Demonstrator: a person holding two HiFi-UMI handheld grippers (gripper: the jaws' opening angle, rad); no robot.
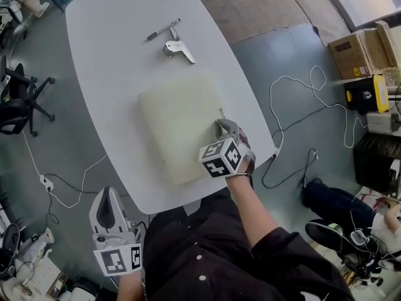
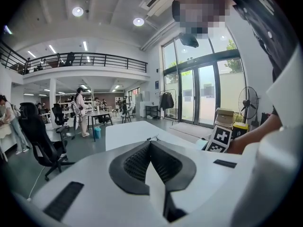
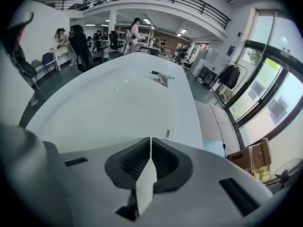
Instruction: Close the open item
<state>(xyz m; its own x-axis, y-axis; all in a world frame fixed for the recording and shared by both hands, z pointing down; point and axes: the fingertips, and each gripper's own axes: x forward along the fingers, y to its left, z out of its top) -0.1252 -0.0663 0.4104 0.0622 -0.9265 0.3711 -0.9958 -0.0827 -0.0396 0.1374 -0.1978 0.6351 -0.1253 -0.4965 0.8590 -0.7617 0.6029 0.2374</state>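
Both tools shut, pale item lying flat mid-counter

At the lower left of the head view the left tool [image 1: 108,194] hangs off the white counter [image 1: 106,55], jaws pressed together on nothing. At the centre a pale cream flat item [image 1: 178,124], book or folder, I cannot tell which, lies flat with its cover down. At its right edge sits the right tool [image 1: 220,125], jaws together and empty. A pen [image 1: 163,29] and a metal bracket [image 1: 178,47] lie toward the top.

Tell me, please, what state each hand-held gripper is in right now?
Left hand-held gripper: closed, holding nothing.
Right hand-held gripper: closed, holding nothing.
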